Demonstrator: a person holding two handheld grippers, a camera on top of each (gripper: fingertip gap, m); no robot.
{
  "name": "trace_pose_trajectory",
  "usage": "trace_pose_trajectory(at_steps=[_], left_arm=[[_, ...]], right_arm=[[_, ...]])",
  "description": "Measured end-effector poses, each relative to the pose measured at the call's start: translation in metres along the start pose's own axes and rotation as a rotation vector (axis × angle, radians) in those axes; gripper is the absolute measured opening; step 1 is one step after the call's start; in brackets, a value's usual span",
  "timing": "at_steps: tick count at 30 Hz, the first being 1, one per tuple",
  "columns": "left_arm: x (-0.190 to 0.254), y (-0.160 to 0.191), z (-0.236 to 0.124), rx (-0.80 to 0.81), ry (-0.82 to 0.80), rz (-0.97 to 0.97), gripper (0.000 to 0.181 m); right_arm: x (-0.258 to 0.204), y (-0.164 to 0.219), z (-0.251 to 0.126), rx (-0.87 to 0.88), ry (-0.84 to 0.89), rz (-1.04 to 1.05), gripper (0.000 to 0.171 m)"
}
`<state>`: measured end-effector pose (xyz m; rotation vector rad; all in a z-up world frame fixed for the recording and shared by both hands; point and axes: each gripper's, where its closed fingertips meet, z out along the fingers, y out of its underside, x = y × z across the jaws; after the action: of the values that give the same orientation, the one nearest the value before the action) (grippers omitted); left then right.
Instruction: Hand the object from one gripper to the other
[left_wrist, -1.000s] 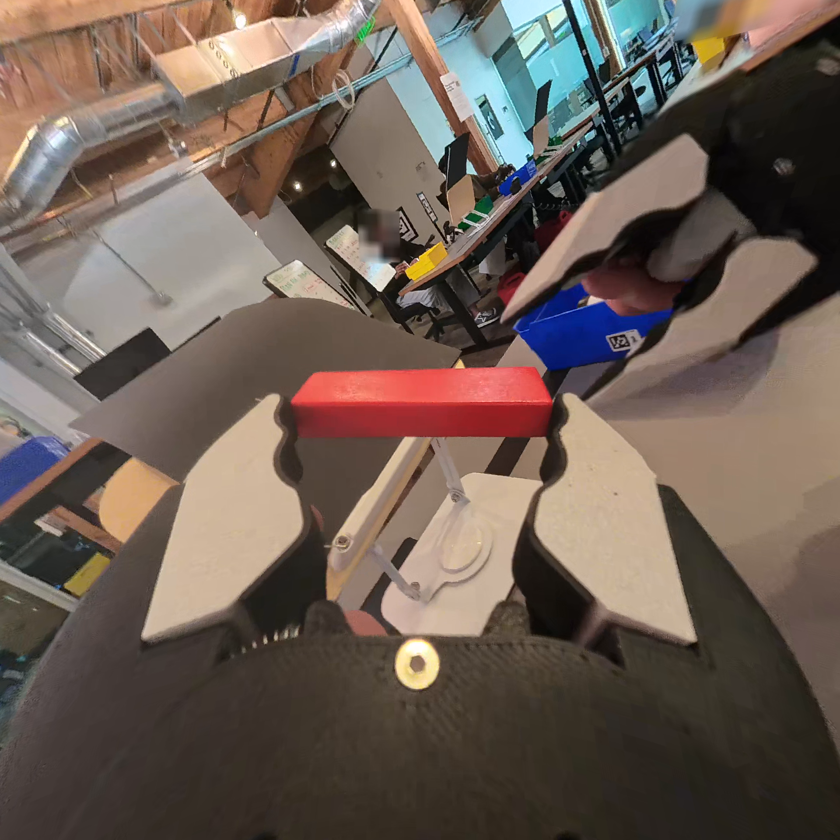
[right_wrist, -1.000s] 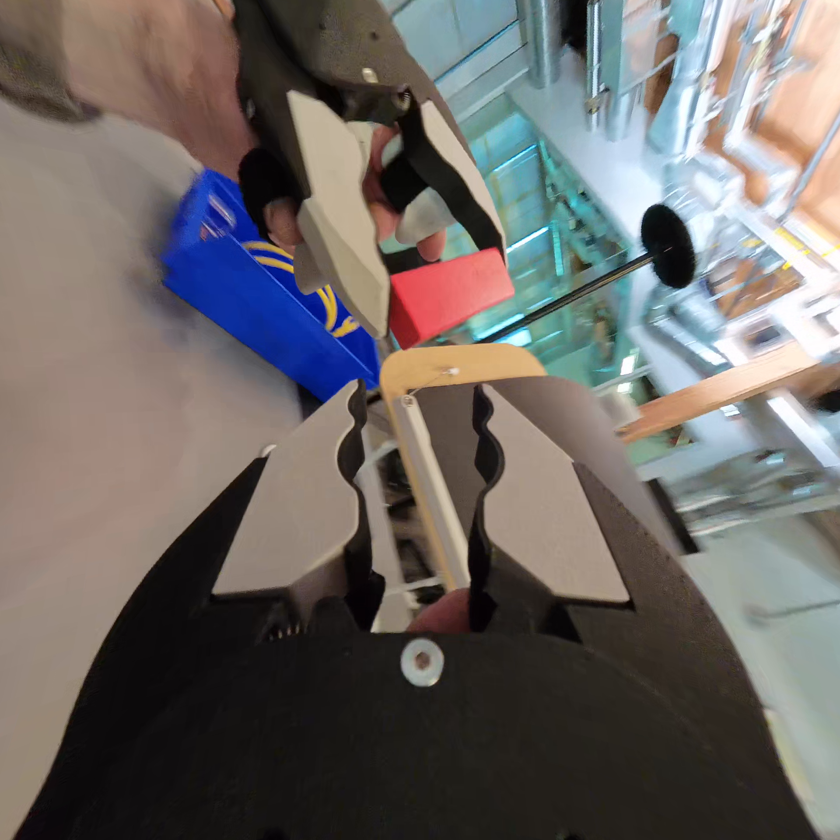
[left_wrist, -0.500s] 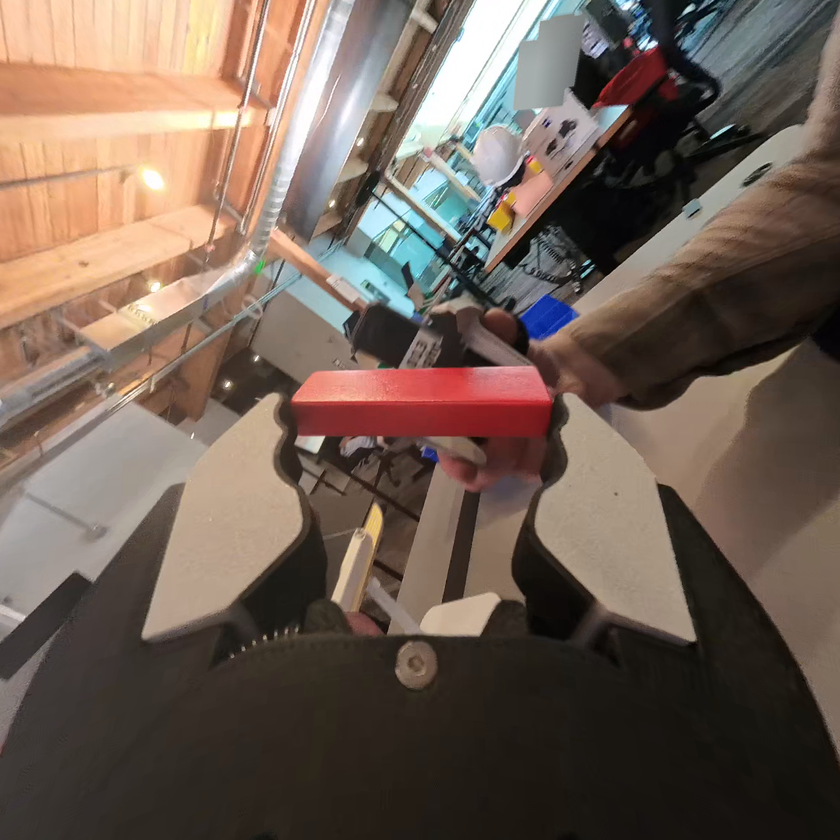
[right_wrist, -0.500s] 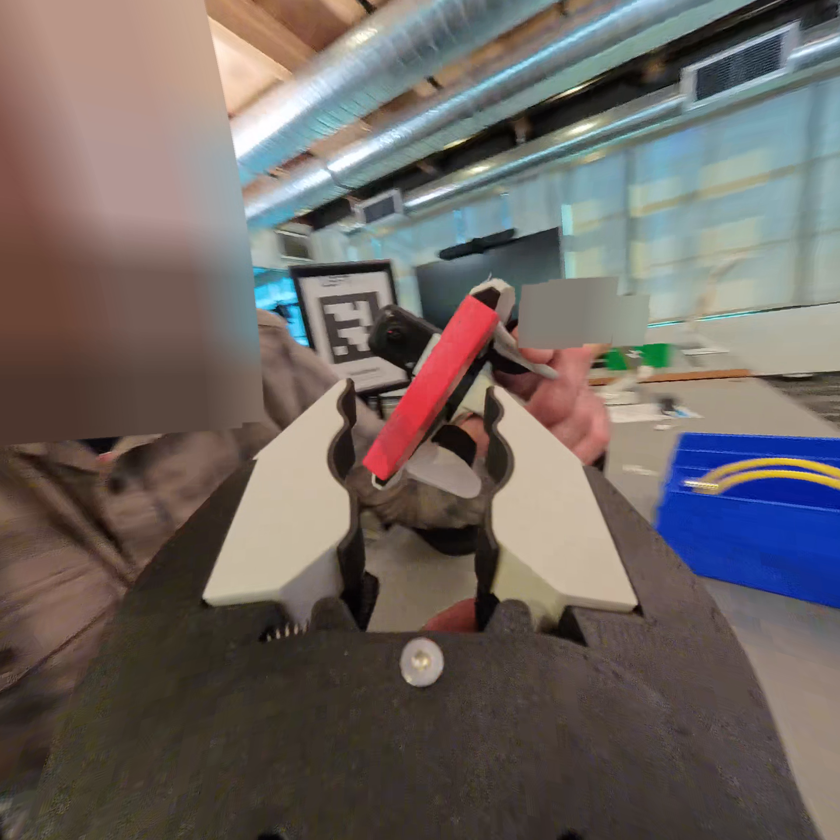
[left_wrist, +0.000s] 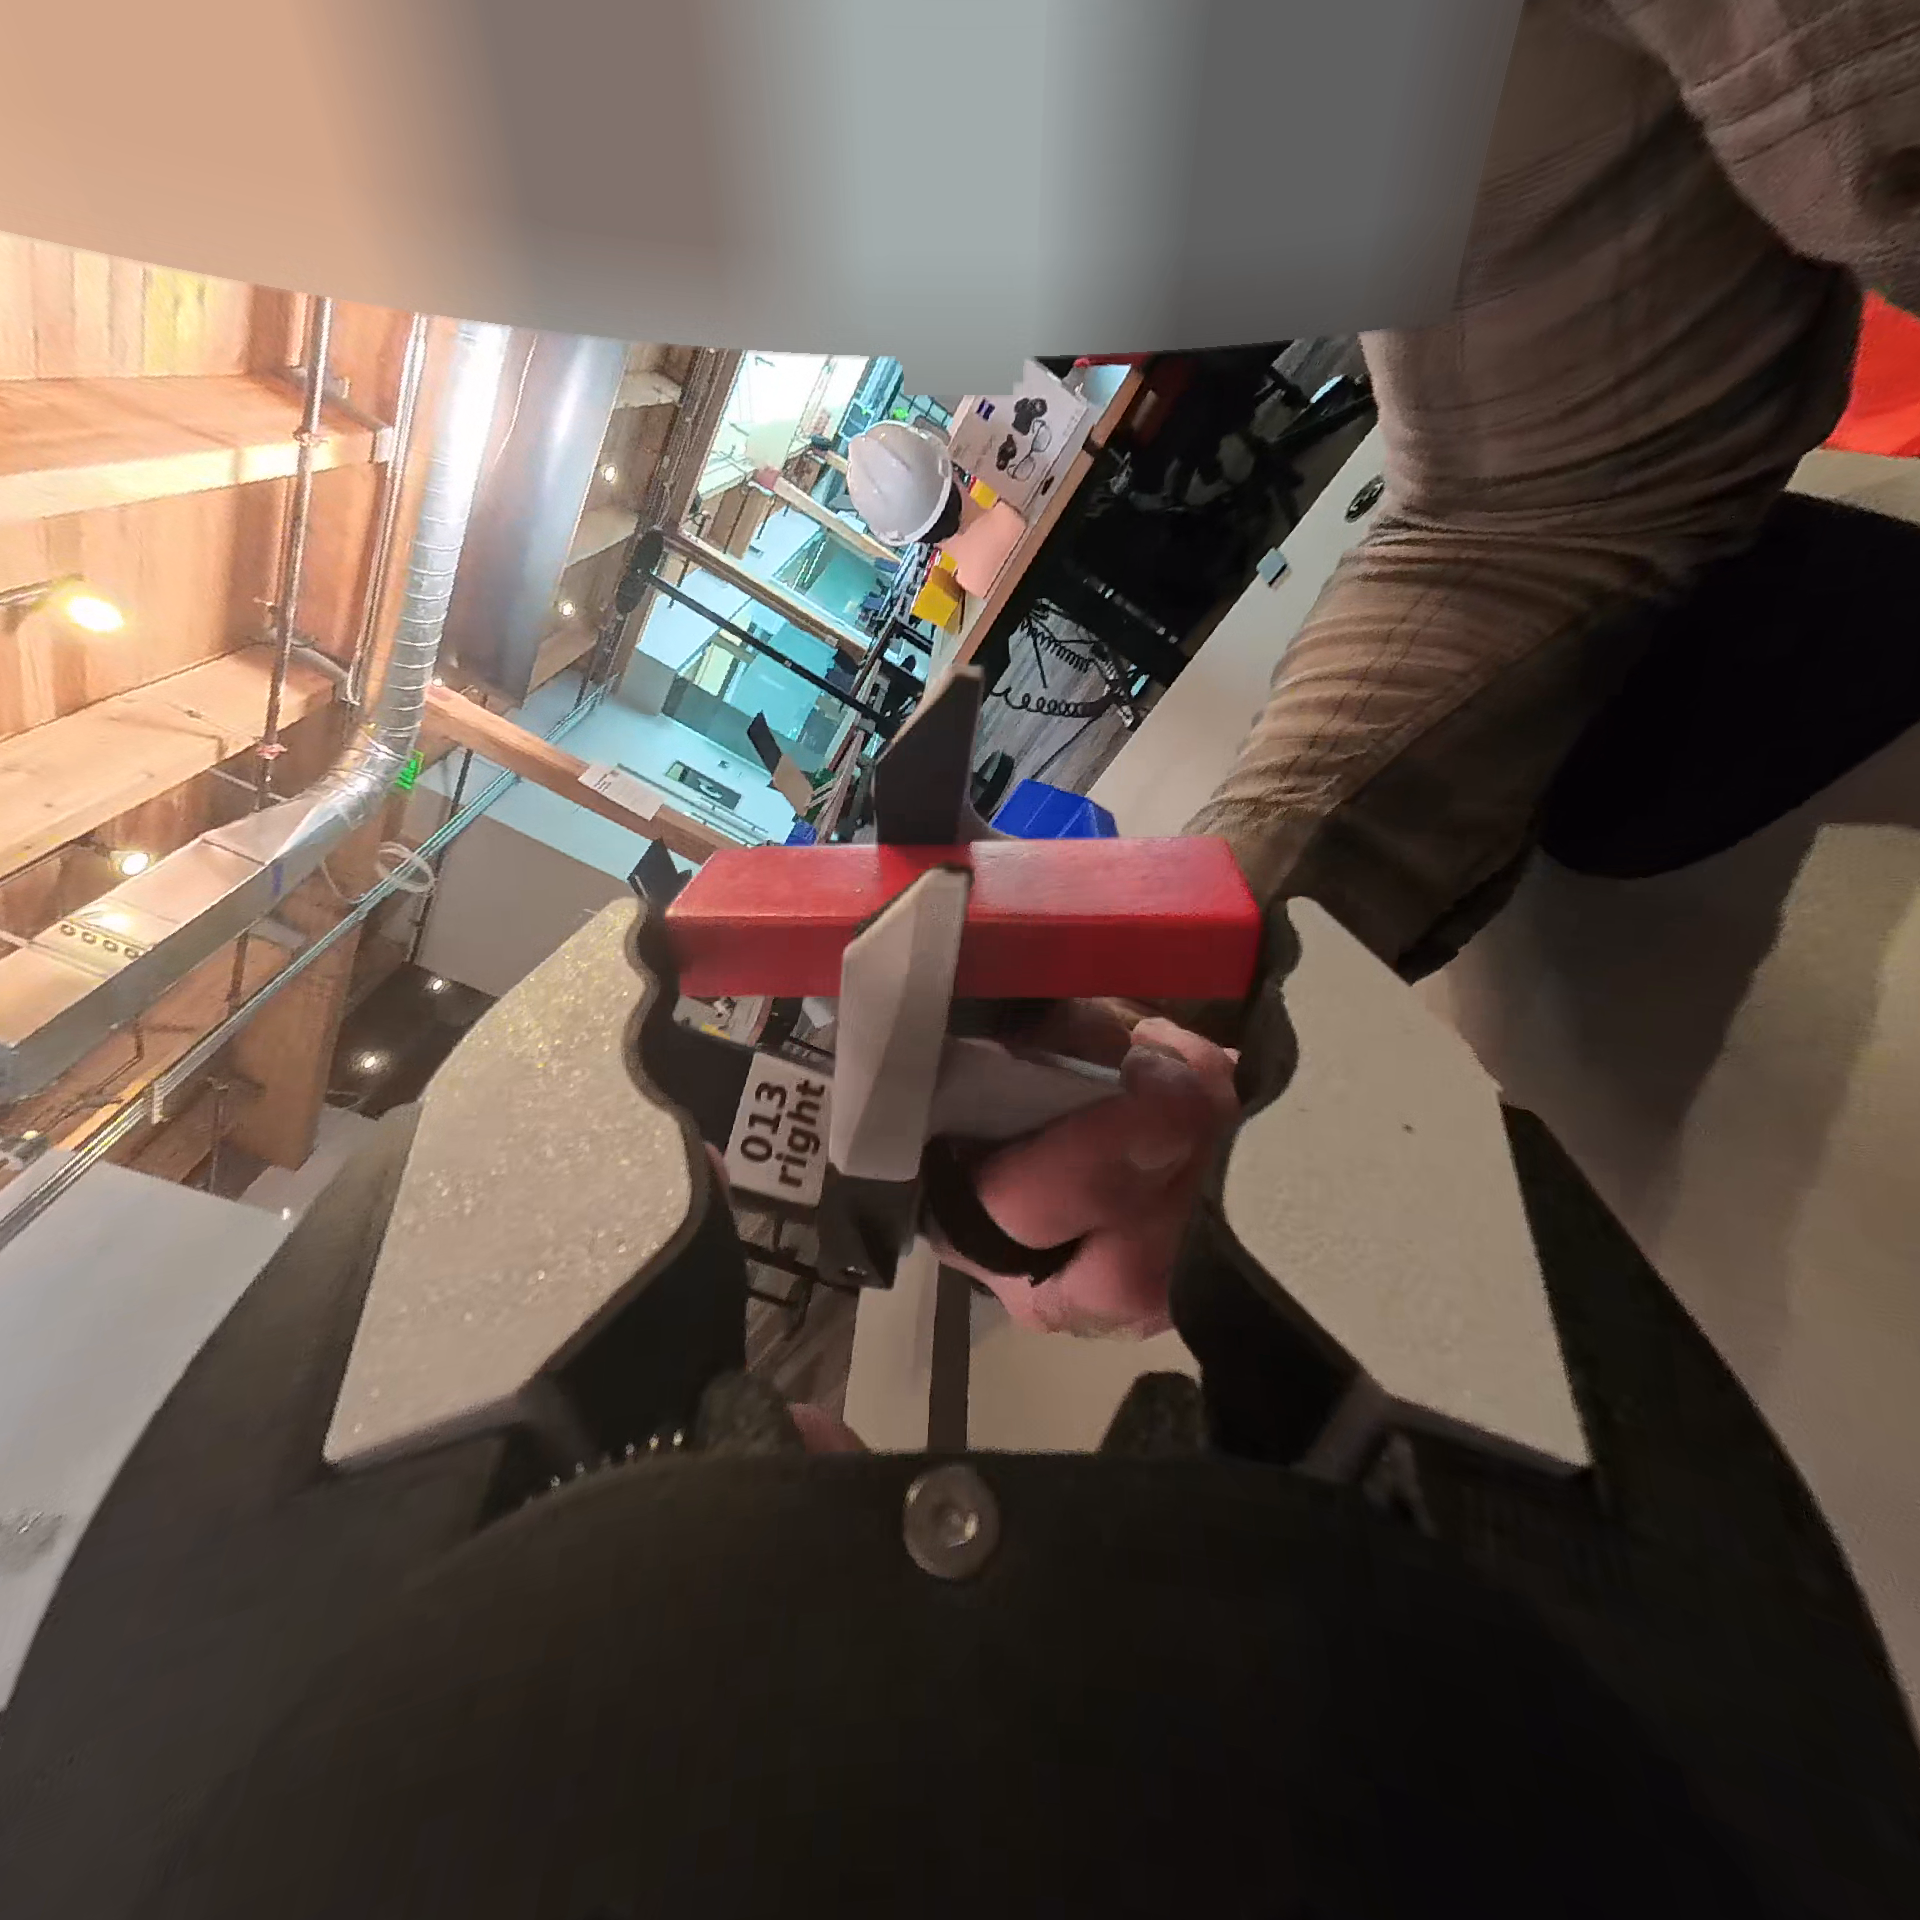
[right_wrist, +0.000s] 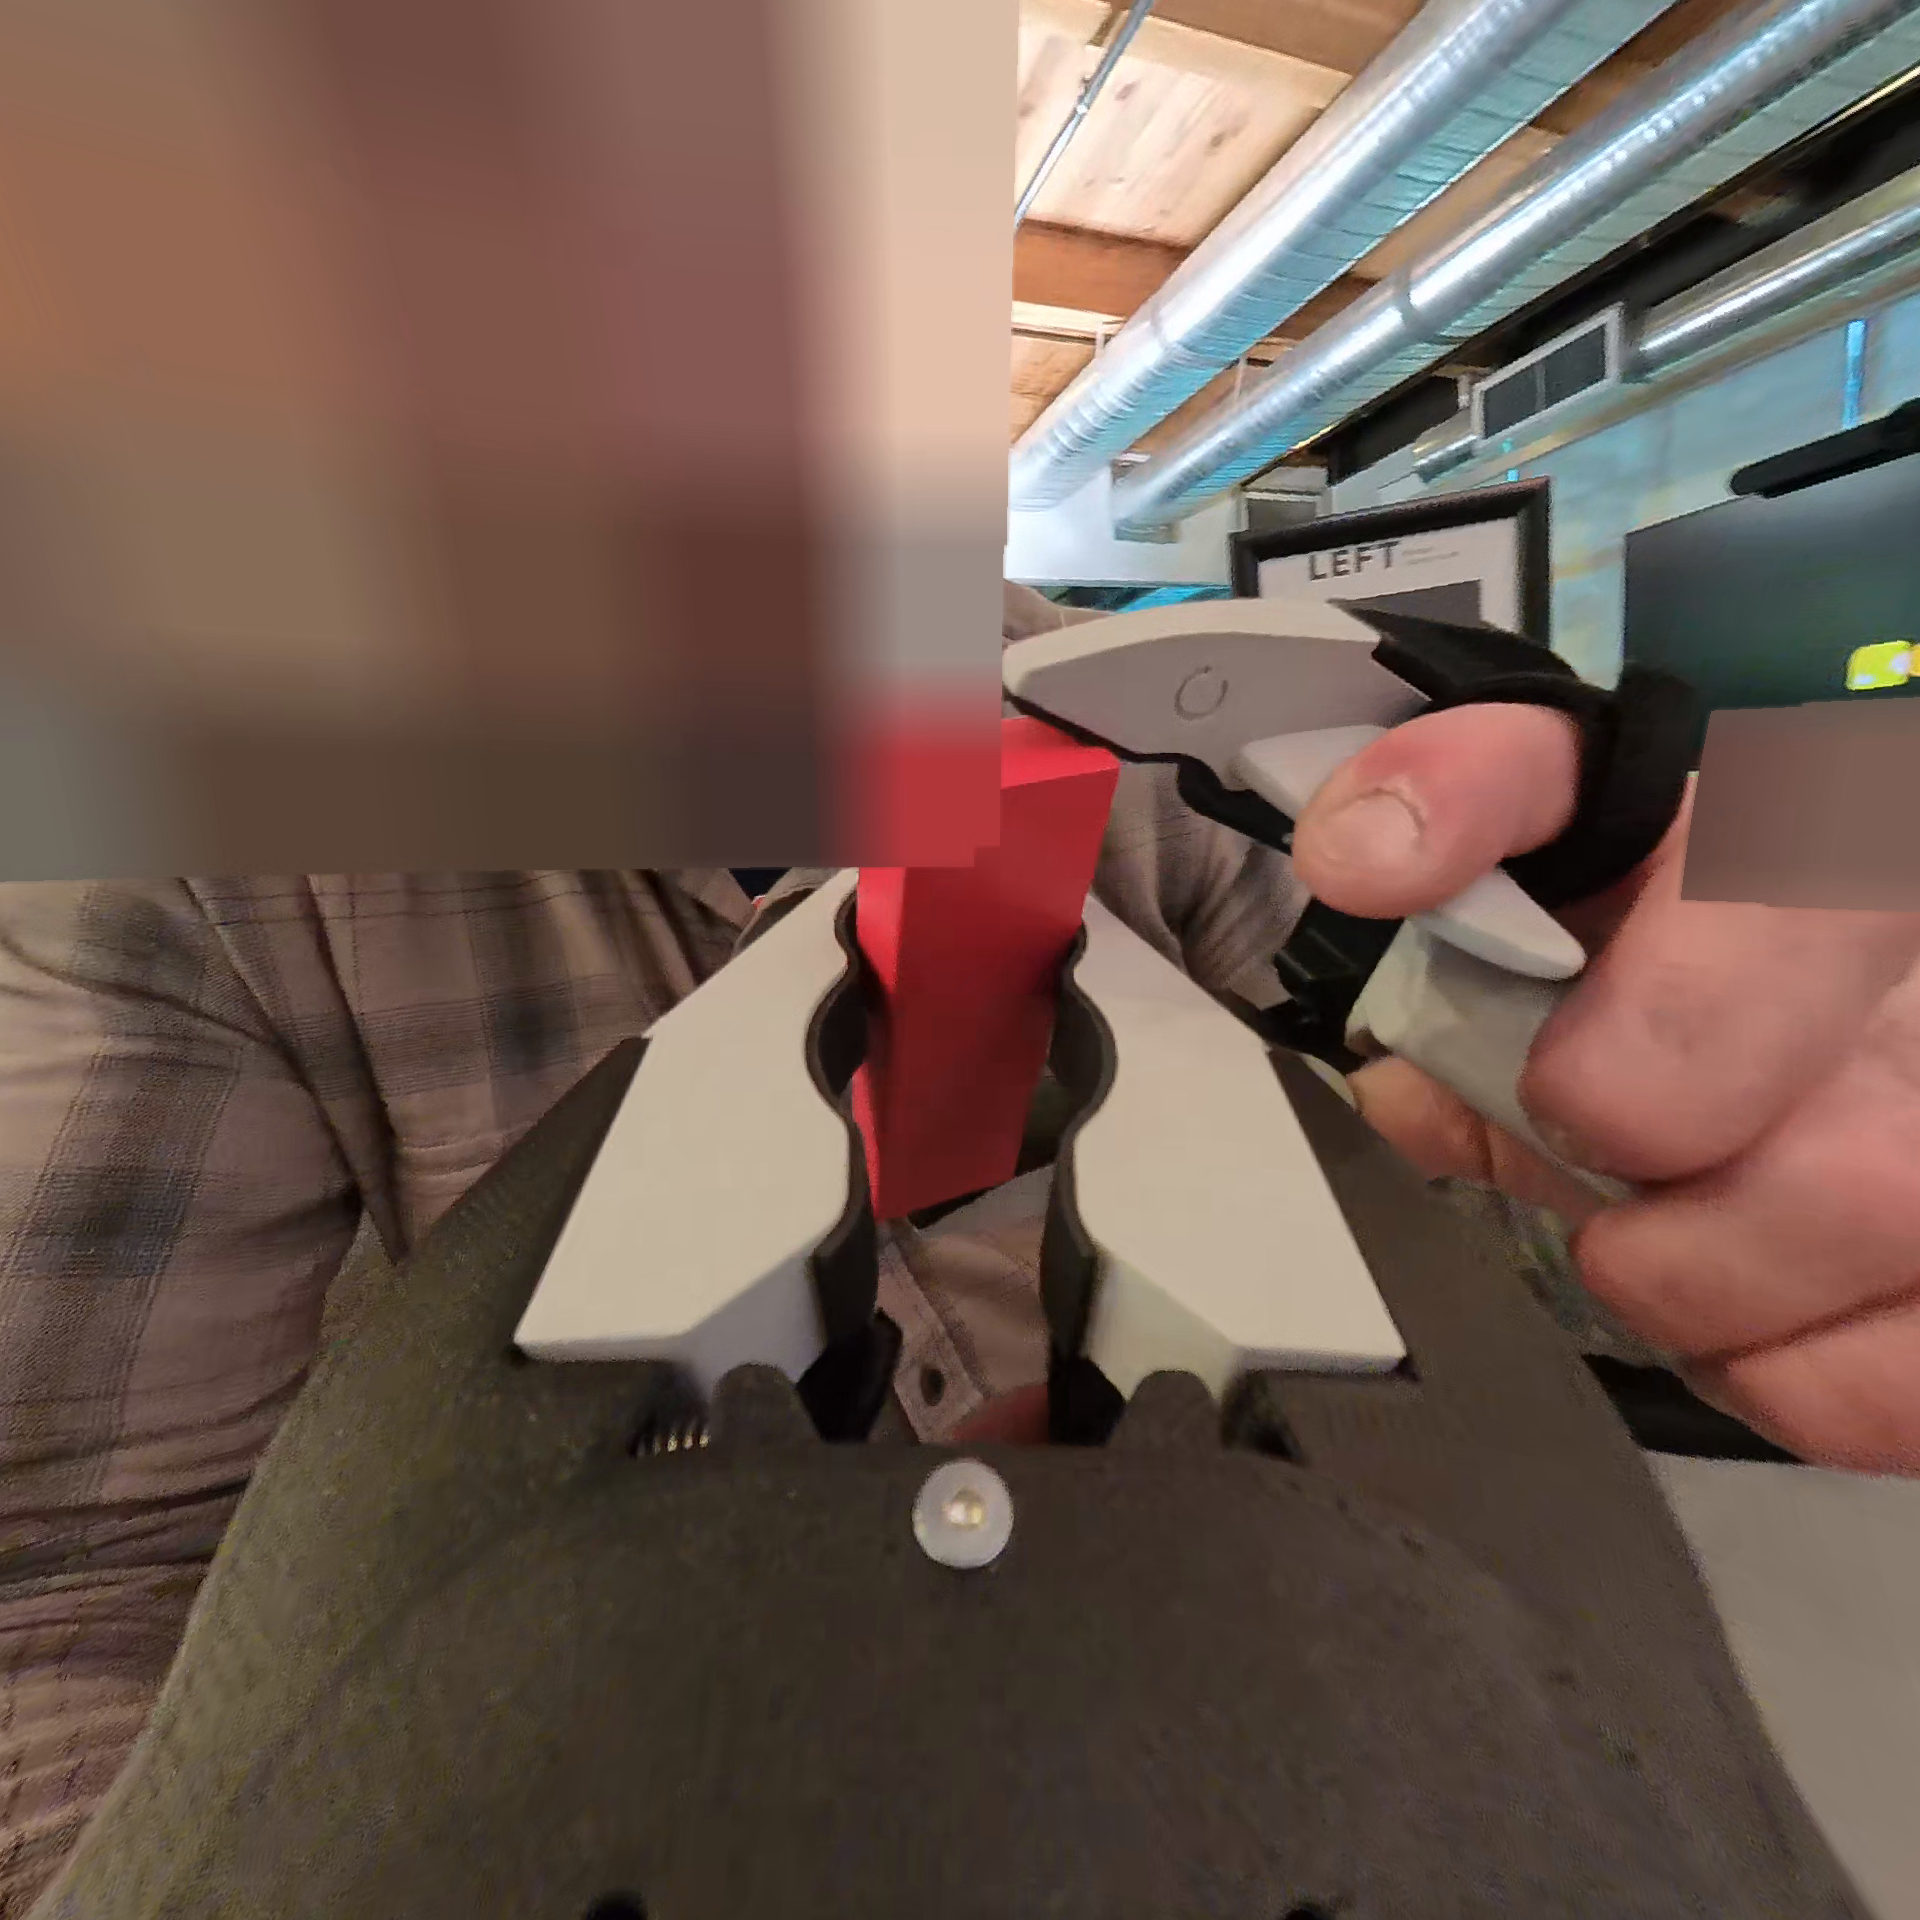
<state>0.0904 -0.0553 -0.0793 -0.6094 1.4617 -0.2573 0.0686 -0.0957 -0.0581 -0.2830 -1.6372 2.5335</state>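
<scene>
Right hand-held gripper (right_wrist: 961, 1049) has moved in since half a second ago and now pinches the red block (left_wrist: 961, 930) mid-frame; left hand-held gripper (left_wrist: 961, 935) still clamps its ends. Left release looks next.

Your left wrist view looks along its own fingers, tilted up toward the rafters, very close on the red block (left_wrist: 1091, 925). Your right wrist view faces back at your torso, equally close. Both views share the block.
</scene>
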Motion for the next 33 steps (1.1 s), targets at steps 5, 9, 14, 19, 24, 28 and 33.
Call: trace_pose_trajectory(at_steps=[5,9,14,19,24,28,33], left_arm=[[0.004,-0.014,0.001,0.053,0.012,-0.006,0.105],[0.007,-0.014,0.002,0.039,0.019,0.012,0.105],[0.007,-0.018,0.001,0.041,0.025,0.015,0.104],[0.007,-0.016,0.0,0.034,0.036,0.006,0.104],[0.003,-0.006,-0.002,-0.019,0.029,0.013,0.104],[-0.01,0.02,-0.008,-0.133,-0.005,0.012,0.106],[-0.036,0.057,-0.02,-0.228,-0.081,-0.163,0.105]], right_arm=[[-0.01,0.002,0.013,0.004,-0.083,0.018,0.028],[-0.017,0.01,0.026,-0.032,-0.14,0.042,0.038],[-0.018,0.009,0.03,-0.035,-0.136,0.003,0.036],[-0.015,0.008,0.03,-0.028,-0.123,-0.028,0.036],[-0.009,0.004,0.024,-0.012,-0.075,-0.055,0.035],[0.005,-0.011,0.008,0.017,0.073,-0.143,0.036],[0.046,-0.043,-0.047,0.028,0.526,-0.349,0.036]])
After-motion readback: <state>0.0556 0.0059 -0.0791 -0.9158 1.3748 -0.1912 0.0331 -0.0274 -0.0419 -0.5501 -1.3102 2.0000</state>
